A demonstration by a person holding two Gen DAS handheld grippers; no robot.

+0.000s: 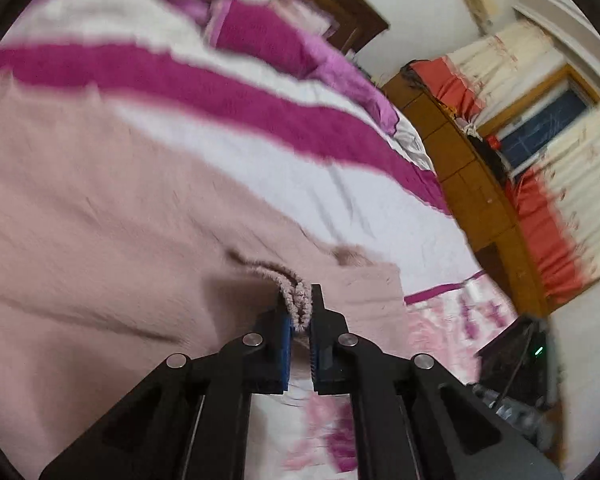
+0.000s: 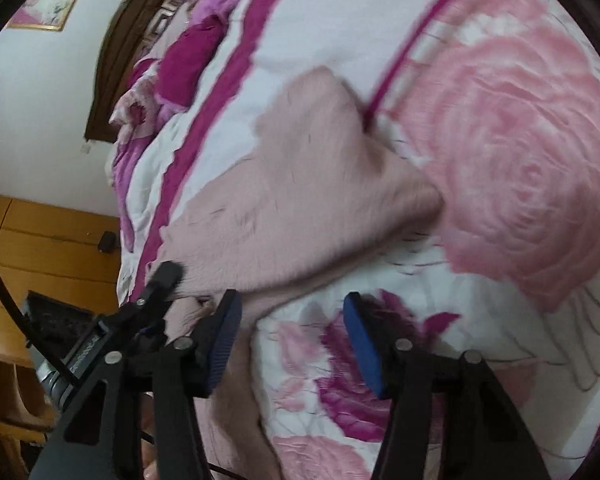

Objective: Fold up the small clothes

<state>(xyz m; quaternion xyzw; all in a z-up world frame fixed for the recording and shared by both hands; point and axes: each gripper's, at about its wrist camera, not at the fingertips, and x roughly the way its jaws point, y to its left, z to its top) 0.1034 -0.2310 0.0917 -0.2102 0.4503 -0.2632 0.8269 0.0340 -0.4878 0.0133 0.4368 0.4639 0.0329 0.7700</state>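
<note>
Underneath, a floral bedspread [image 2: 520,160], wooden cabinets [image 1: 460,168].

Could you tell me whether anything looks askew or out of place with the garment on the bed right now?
Nothing looks damaged. The pink knit garment lies rumpled and skewed on the floral bedspread, one edge bunched in the shut left gripper. The right gripper is open, its jaws apart.

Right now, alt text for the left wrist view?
The left gripper is shut on a bunched, ribbed edge of a dusty pink garment that lies spread over a bed. The bedspread beneath is white with magenta stripes and pink flowers. At right stand a wooden cabinet and a window with red and cream curtains.
</note>
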